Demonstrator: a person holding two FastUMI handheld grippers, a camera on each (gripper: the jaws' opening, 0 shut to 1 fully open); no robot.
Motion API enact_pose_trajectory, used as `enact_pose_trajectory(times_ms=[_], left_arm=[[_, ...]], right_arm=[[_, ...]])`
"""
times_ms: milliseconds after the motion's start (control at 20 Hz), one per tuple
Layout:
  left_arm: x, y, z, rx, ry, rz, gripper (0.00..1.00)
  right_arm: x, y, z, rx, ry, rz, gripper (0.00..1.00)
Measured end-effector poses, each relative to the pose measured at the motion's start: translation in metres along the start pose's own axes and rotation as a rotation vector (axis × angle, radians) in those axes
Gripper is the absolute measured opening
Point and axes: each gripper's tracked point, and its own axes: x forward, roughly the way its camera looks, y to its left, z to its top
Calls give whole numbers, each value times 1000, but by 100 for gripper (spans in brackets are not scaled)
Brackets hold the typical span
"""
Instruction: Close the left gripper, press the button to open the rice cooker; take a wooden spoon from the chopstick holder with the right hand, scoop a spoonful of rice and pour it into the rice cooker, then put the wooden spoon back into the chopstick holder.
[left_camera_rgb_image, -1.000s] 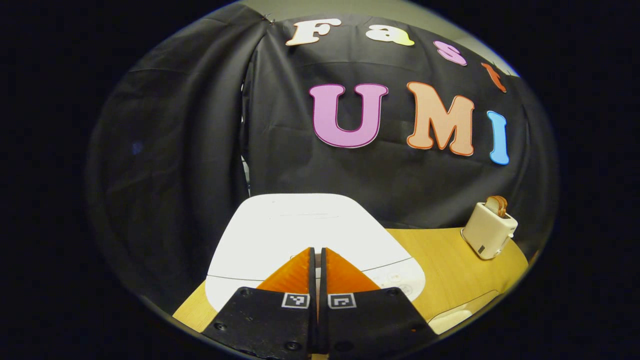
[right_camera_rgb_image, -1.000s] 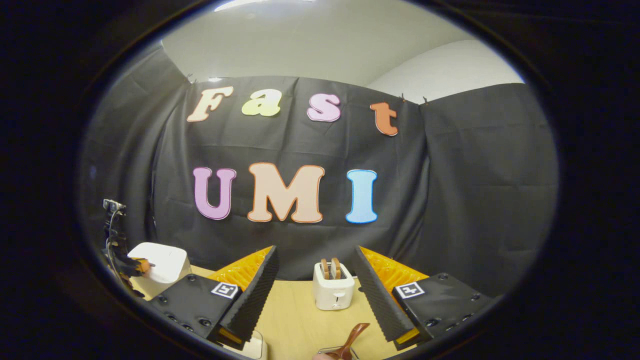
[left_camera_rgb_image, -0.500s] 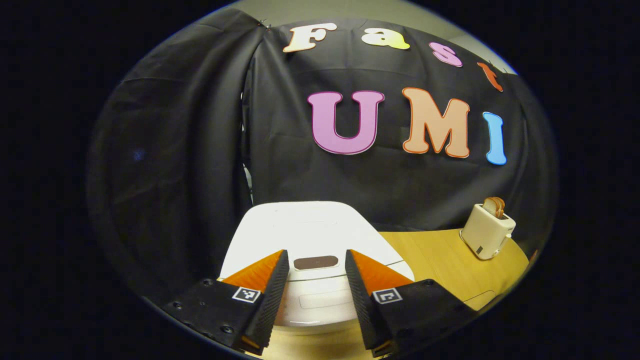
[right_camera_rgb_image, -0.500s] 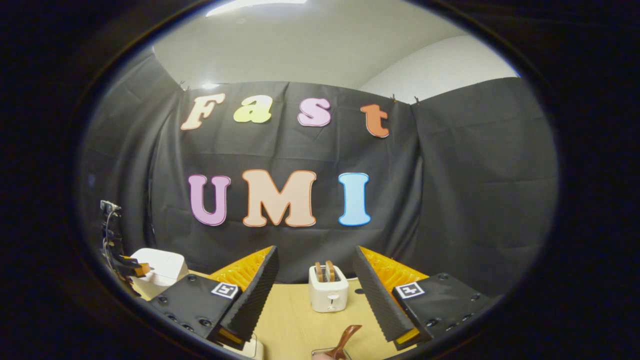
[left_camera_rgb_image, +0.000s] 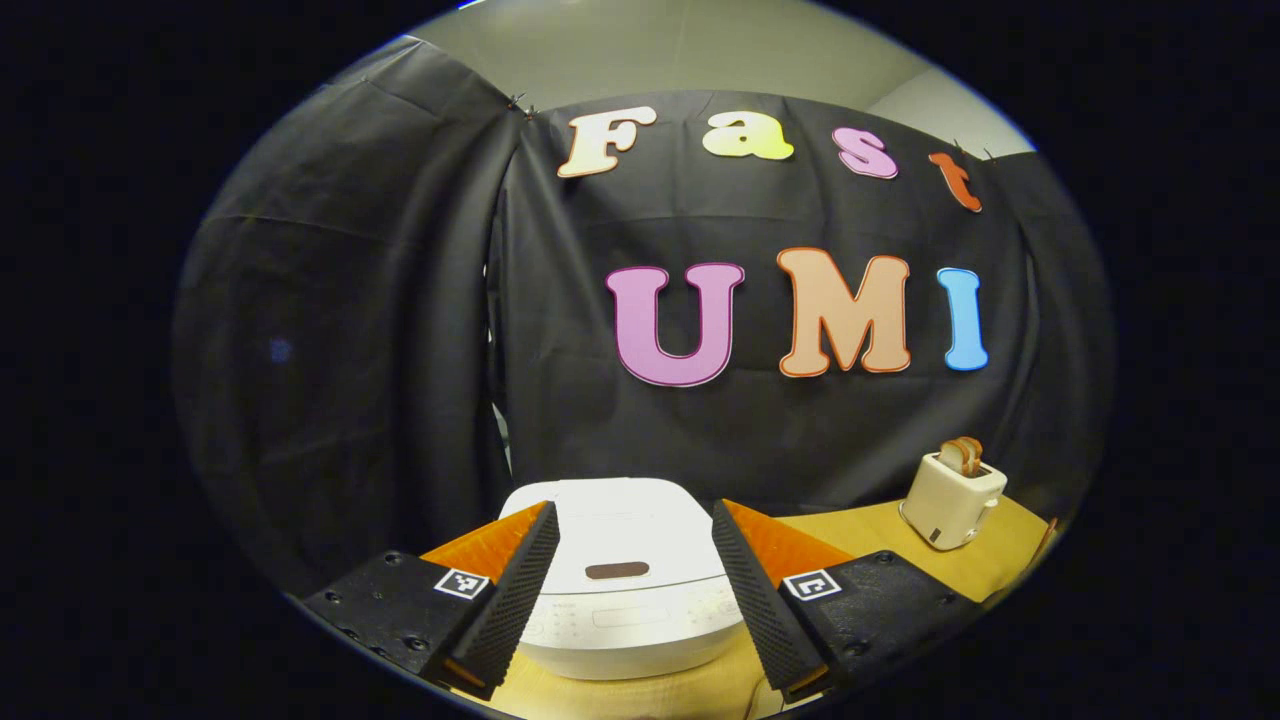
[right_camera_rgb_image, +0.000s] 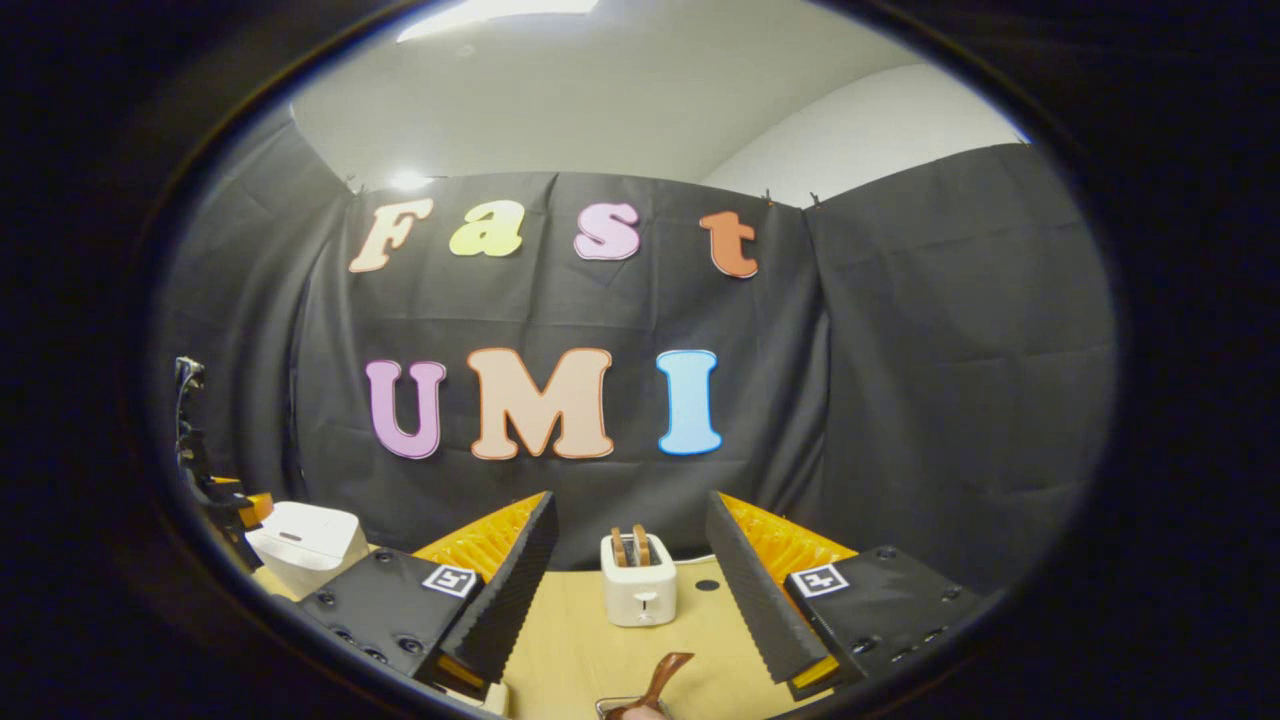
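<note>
A white rice cooker (left_camera_rgb_image: 620, 590) stands on the wooden table with its lid down and a dark oval button (left_camera_rgb_image: 617, 570) on the front of the lid. My left gripper (left_camera_rgb_image: 633, 510) is open, a little back from the cooker, which shows between its fingers without touching them. In the right gripper view the cooker (right_camera_rgb_image: 300, 535) sits far left, with the left gripper (right_camera_rgb_image: 225, 500) beside it. My right gripper (right_camera_rgb_image: 630, 497) is open and holds nothing. Below it a brown wooden spoon (right_camera_rgb_image: 662, 672) sticks up from a metal holder (right_camera_rgb_image: 612, 706) at the bottom edge.
A cream toaster (left_camera_rgb_image: 950, 495) with bread slices stands at the right back of the table (left_camera_rgb_image: 880, 530); it is straight ahead between the right fingers, as the toaster (right_camera_rgb_image: 638, 592). Black cloth walls close the back and sides.
The left gripper was shut over the cooker's lid a second ago; it has opened and drawn back, uncovering the button. The right gripper stayed open and shifted slightly right.
</note>
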Motion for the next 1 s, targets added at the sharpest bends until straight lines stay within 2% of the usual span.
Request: enact_pose_trajectory(times_ms=[100,200,250,350,400,450,500,600,800,1000], left_arm=[[3,3,-11,-2,29,11,90],[9,6,-19,-14,46,16,86],[12,7,-22,-12,49,21,83],[21,16,-26,-1,50,38,65],[25,16,-28,-1,51,36,50],[28,16,-32,-2,59,29,47],[33,14,-38,-7,71,14,29],[40,13,-49,-14,96,-4,17],[52,15,-64,-19,132,-23,0],[62,15,-80,-30,170,-36,0]], right_arm=[[-1,-6,-2,11,9,-2,94],[-3,-13,-1,11,10,-17,94],[-4,-16,0,6,9,-25,97],[-6,-20,0,-6,10,-37,100],[-6,-21,0,-11,11,-42,100],[-5,-20,0,-15,11,-47,100],[-6,-20,0,-19,12,-50,100],[-5,-15,-1,-27,15,-53,97],[-2,-1,-6,-50,30,-43,94],[1,14,-7,-71,36,-29,94]])
